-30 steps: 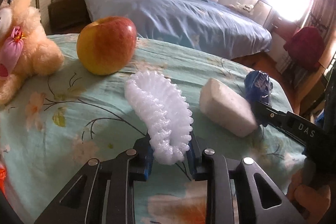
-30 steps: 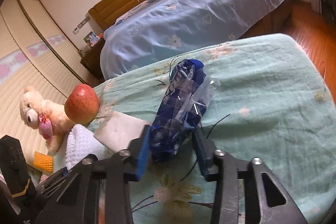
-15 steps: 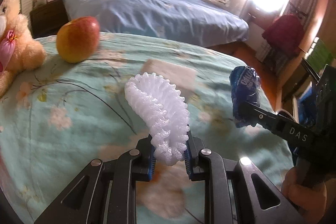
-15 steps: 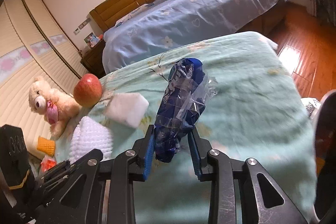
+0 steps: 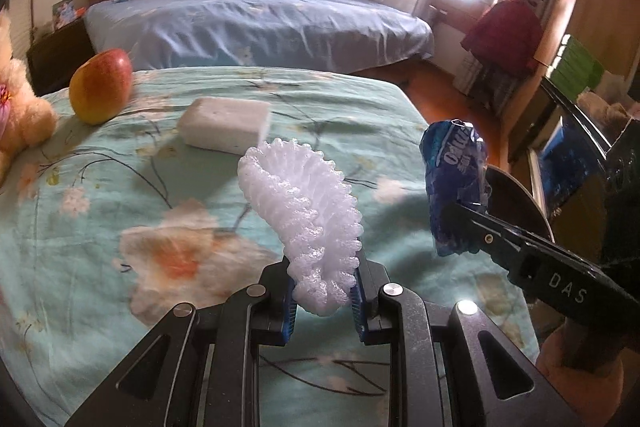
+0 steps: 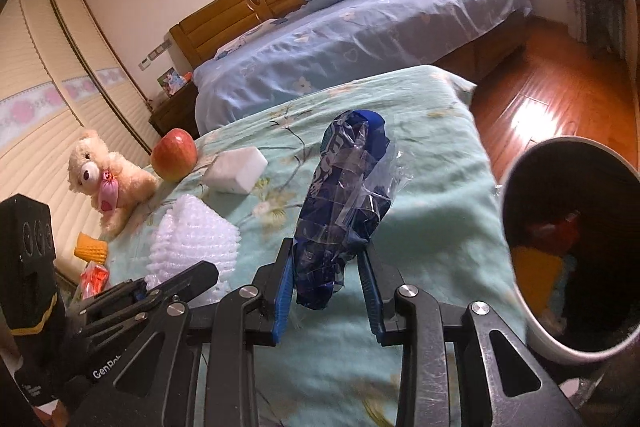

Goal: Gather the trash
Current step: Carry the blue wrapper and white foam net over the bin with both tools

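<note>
My left gripper (image 5: 323,297) is shut on a white foam fruit net (image 5: 304,219) and holds it above the green flowered bedcover (image 5: 100,211). The net also shows in the right wrist view (image 6: 192,239). My right gripper (image 6: 328,295) is shut on a crumpled blue snack wrapper (image 6: 344,203), lifted over the cover's right side; the wrapper also shows in the left wrist view (image 5: 456,183). A round trash bin (image 6: 576,259) with scraps inside stands just right of the right gripper, beside the cover's edge.
On the cover lie a white foam block (image 5: 224,125), a red-yellow apple (image 5: 100,91) and a teddy bear (image 6: 104,179). A yellow item (image 6: 92,247) and a red scrap (image 6: 94,277) lie at the far left. A blue bed (image 5: 256,23) stands behind; wooden floor (image 6: 540,107) is right.
Both grippers have lifted and swung right with their loads, away from the apple and foam block. The trash bin has come fully into the right wrist view.
</note>
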The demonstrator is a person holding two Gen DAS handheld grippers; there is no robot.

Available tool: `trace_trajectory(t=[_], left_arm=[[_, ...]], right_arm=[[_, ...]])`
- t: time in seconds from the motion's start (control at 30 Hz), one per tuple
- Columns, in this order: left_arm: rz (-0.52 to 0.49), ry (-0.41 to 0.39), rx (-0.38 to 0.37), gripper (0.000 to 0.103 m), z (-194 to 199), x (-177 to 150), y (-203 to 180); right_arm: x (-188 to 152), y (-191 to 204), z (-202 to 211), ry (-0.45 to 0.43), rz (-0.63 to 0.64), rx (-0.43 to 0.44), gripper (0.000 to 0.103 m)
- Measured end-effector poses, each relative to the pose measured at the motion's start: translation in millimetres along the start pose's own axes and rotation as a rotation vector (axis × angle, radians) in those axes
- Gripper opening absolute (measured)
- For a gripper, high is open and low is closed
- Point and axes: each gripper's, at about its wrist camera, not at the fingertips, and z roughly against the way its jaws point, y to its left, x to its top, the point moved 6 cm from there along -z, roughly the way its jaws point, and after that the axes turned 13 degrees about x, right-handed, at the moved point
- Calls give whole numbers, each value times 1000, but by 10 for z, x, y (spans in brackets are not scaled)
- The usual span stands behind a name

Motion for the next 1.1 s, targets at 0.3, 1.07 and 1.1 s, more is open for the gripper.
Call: trace_trajectory(t=[0.3,1.07,1.1], left_arm=[[-45,-14,-26,21,128,-59,-270],[-160,-23,-88,21,155,-50,-905],[-163,-23,-89,21,148,-48,-928]], right_arm=[[-89,-142,284,-31,-20,-27,31],[-131,-630,831,-92,-77,-118,31],[-129,-649,848,-94,-79,-121,31]])
